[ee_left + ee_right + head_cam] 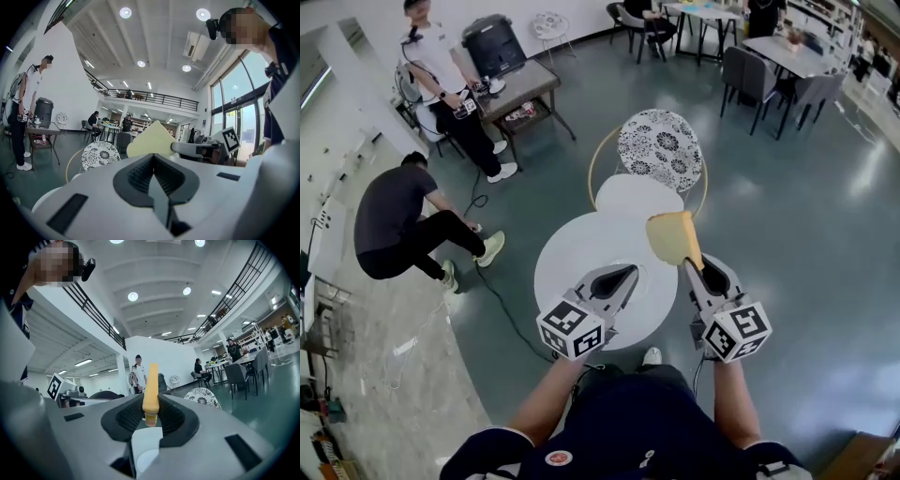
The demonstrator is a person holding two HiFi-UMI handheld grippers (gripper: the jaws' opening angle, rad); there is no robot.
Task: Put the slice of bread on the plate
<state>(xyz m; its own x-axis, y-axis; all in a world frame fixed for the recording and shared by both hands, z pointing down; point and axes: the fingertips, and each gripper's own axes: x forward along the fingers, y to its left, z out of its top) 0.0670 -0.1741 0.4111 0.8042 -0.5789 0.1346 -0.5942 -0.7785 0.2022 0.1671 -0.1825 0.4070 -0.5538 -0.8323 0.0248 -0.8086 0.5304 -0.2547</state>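
My right gripper [689, 262] is shut on a pale yellow slice of bread [673, 236], held on edge above the far right part of the round white table [572, 253]. Its own view shows the slice edge-on [150, 390] between the pads of the right gripper [150, 416]. My left gripper [628, 274] hovers over the table's middle, jaws together and empty. From the left gripper [154, 161] the bread [150, 140] shows flat, ahead to the right. A white disc [637, 195] that looks like the plate lies just past the table's far edge.
A chair with a round patterned back [661, 145] and a gold ring frame stands behind the table. A person crouches at left [398, 220]; another stands by a small table [516, 89]. A cable trails on the floor [492, 291]. Dining tables and chairs [769, 66] fill the back right.
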